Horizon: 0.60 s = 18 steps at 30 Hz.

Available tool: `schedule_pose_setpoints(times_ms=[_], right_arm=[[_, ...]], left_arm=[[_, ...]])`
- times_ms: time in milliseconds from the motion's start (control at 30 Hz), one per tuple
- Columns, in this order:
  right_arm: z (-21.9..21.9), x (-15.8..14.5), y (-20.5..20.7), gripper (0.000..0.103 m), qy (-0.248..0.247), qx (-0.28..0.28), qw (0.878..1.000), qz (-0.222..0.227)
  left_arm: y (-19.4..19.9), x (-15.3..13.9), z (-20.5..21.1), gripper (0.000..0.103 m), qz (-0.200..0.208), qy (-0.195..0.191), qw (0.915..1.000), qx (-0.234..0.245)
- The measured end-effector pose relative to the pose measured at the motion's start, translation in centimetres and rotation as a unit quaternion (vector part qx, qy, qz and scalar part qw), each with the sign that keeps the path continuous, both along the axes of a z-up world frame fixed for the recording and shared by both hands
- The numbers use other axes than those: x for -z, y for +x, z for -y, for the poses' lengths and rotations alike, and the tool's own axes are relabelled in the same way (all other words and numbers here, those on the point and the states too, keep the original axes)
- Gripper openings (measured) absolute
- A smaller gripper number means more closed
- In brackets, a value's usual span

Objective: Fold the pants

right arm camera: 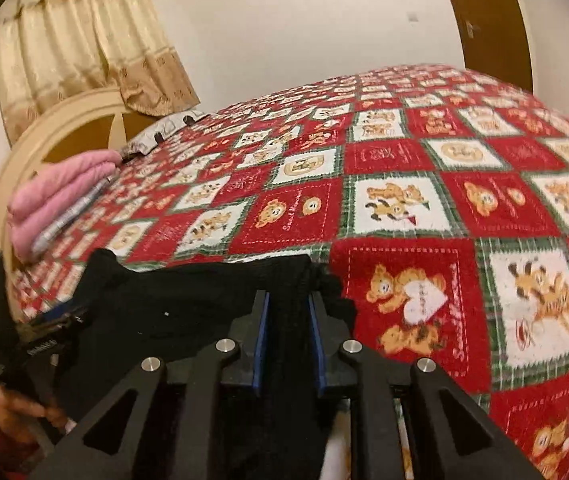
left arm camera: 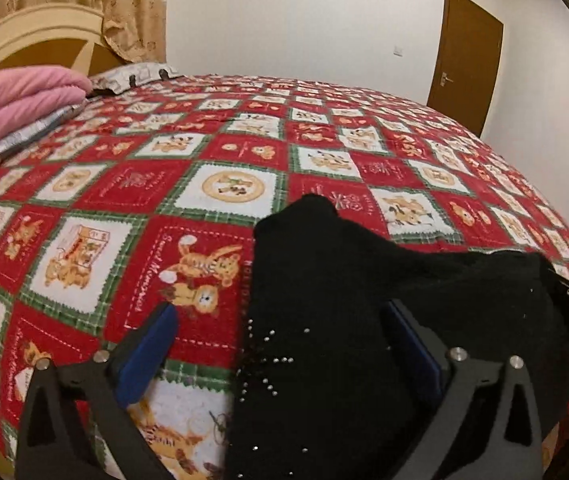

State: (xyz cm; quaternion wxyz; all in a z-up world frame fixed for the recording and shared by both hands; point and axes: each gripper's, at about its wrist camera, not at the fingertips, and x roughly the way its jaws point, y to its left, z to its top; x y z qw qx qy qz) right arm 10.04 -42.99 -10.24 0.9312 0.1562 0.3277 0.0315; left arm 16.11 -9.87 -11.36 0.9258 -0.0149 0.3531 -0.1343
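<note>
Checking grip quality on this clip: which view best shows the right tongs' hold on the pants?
The right wrist view: the right tongs close on a bunched edge of the black pants. The left wrist view shows only their dark tip at the pants' far right edge.

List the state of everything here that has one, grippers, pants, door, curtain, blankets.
Left gripper: open, over the pants' edge.
Right gripper: shut on pants.
Pants: bunched, not yet folded flat, on the bedspread.
Door: shut.
Curtain: drawn.
Pink blanket: folded, stacked.
</note>
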Motion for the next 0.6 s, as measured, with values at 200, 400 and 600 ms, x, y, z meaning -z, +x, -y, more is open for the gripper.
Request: schedule_pose_setpoints(times_ms=[200,400,600], right_arm=[[-0.7,-3.2,-5.7,0.025,-0.018,0.042,0.998,0.048],[-5.5,-2.3,-7.1,0.026,-0.097,-0.008,0.995,0.028],[-5.5,0.5,-7.4,0.027,-0.081,0.018,0.997,0.006]], left_arm=[[-1.0,-1.4,-2.1,0.103,-0.009,-0.009,0.9996,0.025],[-3.0,-1.5,-2.7,0.103,0.024,0.037,0.9984,0.036],[-2.8,0.1,-3.0,0.103,-0.012,0.024,0.9994,0.021]])
